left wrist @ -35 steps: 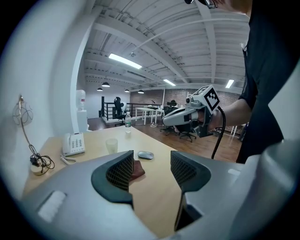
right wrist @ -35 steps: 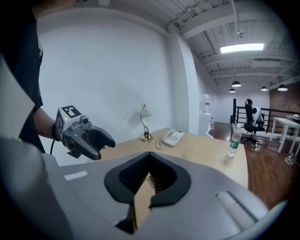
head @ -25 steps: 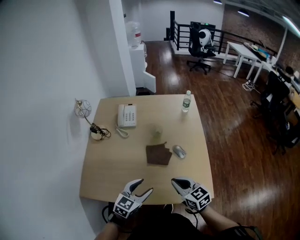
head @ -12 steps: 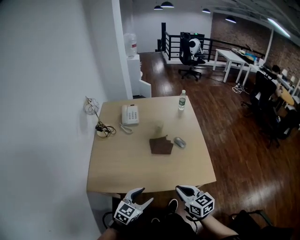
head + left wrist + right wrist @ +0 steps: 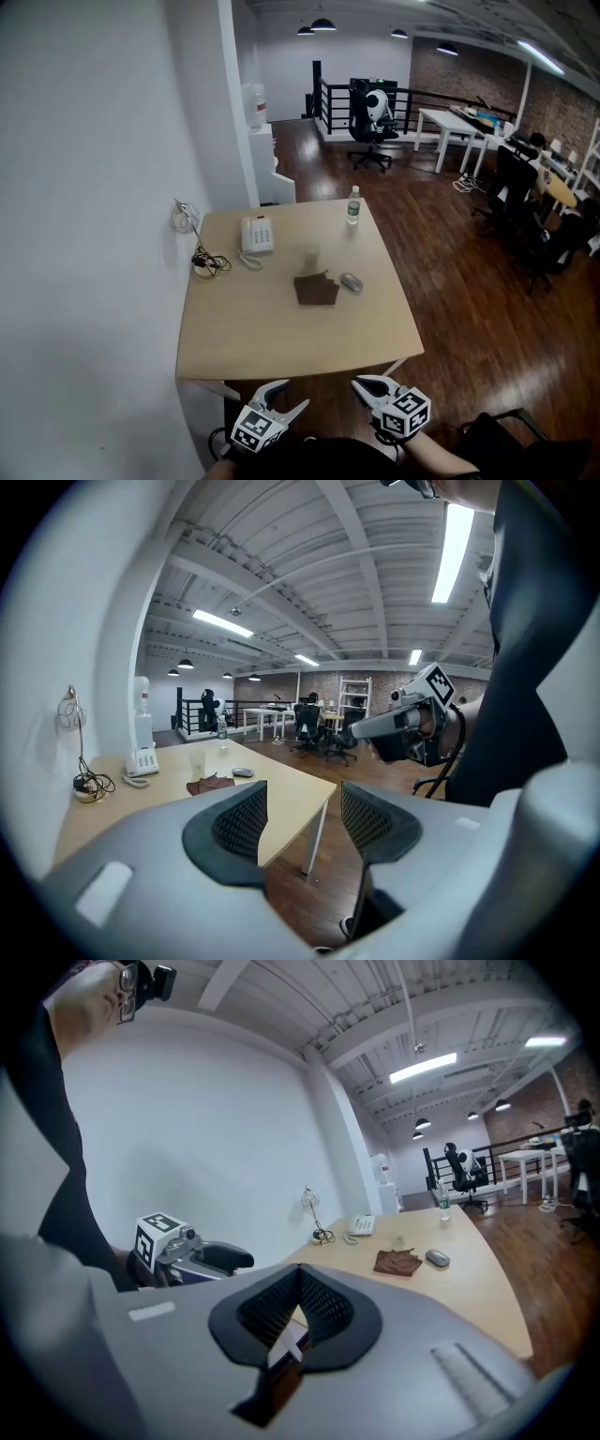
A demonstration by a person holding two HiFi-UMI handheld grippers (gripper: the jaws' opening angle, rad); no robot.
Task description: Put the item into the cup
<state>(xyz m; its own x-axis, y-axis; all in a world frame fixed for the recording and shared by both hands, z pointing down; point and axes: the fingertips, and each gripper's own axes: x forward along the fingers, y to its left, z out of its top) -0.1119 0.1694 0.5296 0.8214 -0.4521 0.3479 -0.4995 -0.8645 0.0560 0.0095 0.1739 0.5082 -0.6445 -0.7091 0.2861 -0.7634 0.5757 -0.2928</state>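
I see a white wall [image 5: 94, 187] running down the left of the scene and a dark wooden floor [image 5: 469, 281] stretching off to the right and far into an open office. Against the wall stands the pale wood worktop [image 5: 281, 328], and I am well back from its near edge. Both grippers hang off the worktop on the near side, over the floor, and neither touches anything on it. The left gripper [image 5: 284, 397] has its jaws spread with nothing between them; through the gap I see only the worktop's near corner and the floor. The right gripper [image 5: 360, 383] has its jaws pressed together, pad against pad, pinching nothing. On the far left part of the worktop lies a white telephone [image 5: 256, 234]. Near the middle, a crumpled brown cloth [image 5: 316, 289] lies flat. At the far right edge a water bottle [image 5: 353, 204] stands upright. The cup [image 5: 310, 255], pale and see-through, stands upright just beyond the cloth, between it and the telephone's side of the worktop. A grey mouse [image 5: 351, 282] sits just right of the cloth. A tangle of dark cables [image 5: 208, 262] lies by the left edge, near the wall.
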